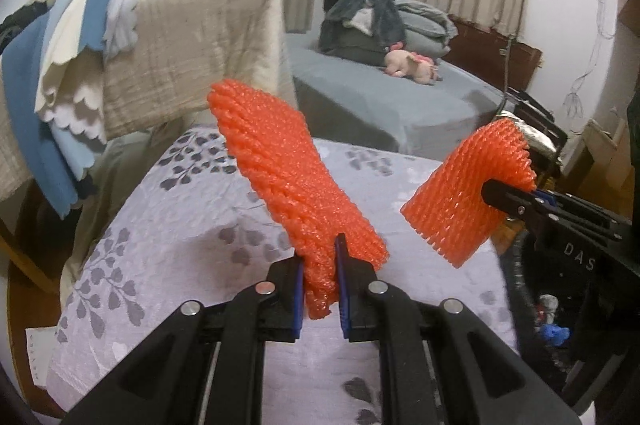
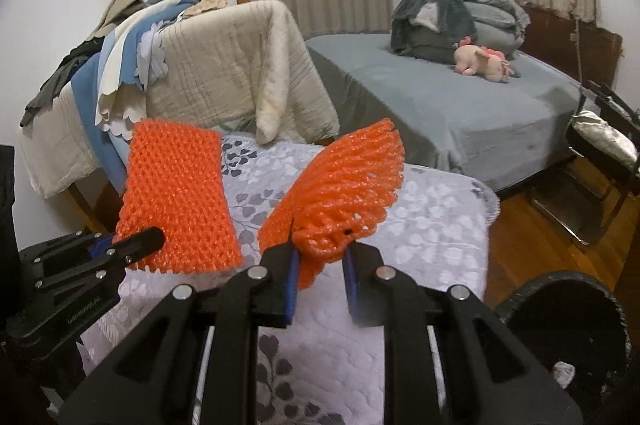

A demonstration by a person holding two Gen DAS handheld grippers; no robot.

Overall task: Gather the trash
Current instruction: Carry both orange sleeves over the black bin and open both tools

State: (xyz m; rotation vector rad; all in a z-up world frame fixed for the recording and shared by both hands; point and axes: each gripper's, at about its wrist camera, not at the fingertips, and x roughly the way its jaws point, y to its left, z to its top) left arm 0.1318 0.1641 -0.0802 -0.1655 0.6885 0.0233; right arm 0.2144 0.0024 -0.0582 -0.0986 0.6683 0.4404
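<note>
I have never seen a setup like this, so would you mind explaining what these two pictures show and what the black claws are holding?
There is no robot here: a person holds a black two-finger gripper in each hand, and each gripper carries a wide-angle camera that looks forward along its fingers. One picture is from the left gripper, the other from the right gripper; each also shows the other gripper off to the side. Each gripper is shut on a piece of orange foam netting, the trash being collected: the left foam net and the right foam net, both lifted above a table under a pale leaf-patterned cloth. A black bin stands low at the right. Behind is a grey bed with a pink plush toy.
</note>
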